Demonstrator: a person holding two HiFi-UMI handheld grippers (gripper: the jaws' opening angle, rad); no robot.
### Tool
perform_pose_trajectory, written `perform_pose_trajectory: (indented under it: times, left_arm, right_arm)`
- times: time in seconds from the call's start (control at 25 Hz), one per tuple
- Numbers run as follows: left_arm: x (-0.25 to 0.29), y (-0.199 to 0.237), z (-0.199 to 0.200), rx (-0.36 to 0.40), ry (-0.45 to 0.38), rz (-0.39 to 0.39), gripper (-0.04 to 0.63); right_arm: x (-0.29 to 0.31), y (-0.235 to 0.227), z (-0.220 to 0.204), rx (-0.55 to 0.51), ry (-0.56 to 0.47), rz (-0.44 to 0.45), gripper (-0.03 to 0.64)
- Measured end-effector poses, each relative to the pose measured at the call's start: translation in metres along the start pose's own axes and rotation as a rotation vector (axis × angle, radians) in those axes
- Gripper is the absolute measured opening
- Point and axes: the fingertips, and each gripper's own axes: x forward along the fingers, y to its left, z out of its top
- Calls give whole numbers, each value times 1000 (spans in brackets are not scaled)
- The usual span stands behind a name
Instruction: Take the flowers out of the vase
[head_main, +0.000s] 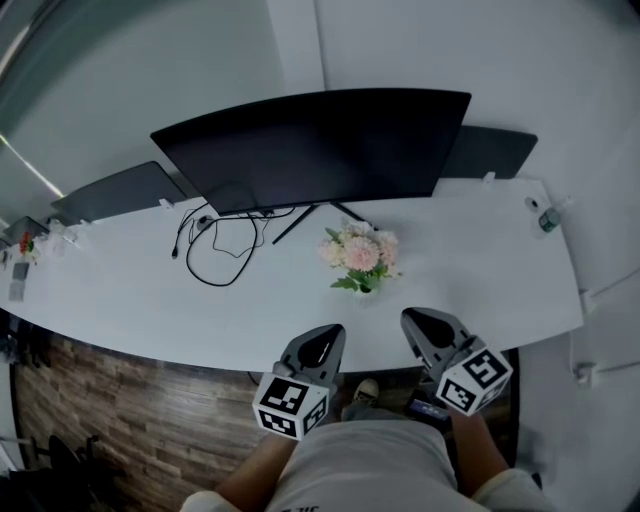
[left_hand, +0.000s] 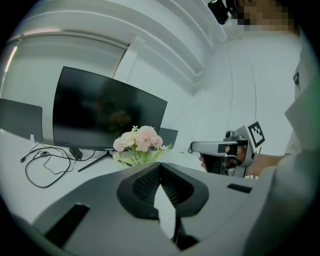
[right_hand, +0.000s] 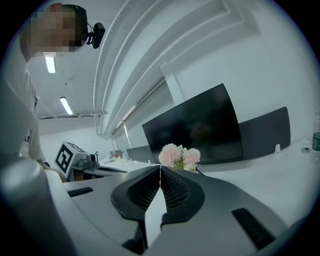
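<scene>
A bunch of pink and cream flowers (head_main: 361, 255) with green leaves stands on the white desk (head_main: 140, 300), just in front of the monitor's stand; the vase itself is hidden under the leaves. My left gripper (head_main: 325, 336) and right gripper (head_main: 417, 322) hover at the desk's near edge, both short of the flowers and apart from them. Each has its jaws shut with nothing held. In the left gripper view the flowers (left_hand: 138, 140) show beyond the shut jaws, with the right gripper (left_hand: 195, 147) off to the right. The right gripper view has the flowers (right_hand: 179, 156) straight ahead.
A large dark monitor (head_main: 320, 145) stands behind the flowers, with black cables (head_main: 215, 245) looping on the desk to its left. More screens (head_main: 118, 190) sit at the back left and right. A small bottle (head_main: 547, 218) is at the far right corner. Wooden floor shows below the desk.
</scene>
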Motion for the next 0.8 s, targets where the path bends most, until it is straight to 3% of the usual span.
perform_pose_trajectory:
  times: [0.24, 0.8]
  left_arm:
    - [5, -4, -1, 3, 5, 1, 3]
    - [16, 16, -9, 4, 52, -32, 3]
  right_arm:
    - [4, -4, -6, -6, 26, 16, 31]
    - [18, -18, -22, 12, 79, -47, 31]
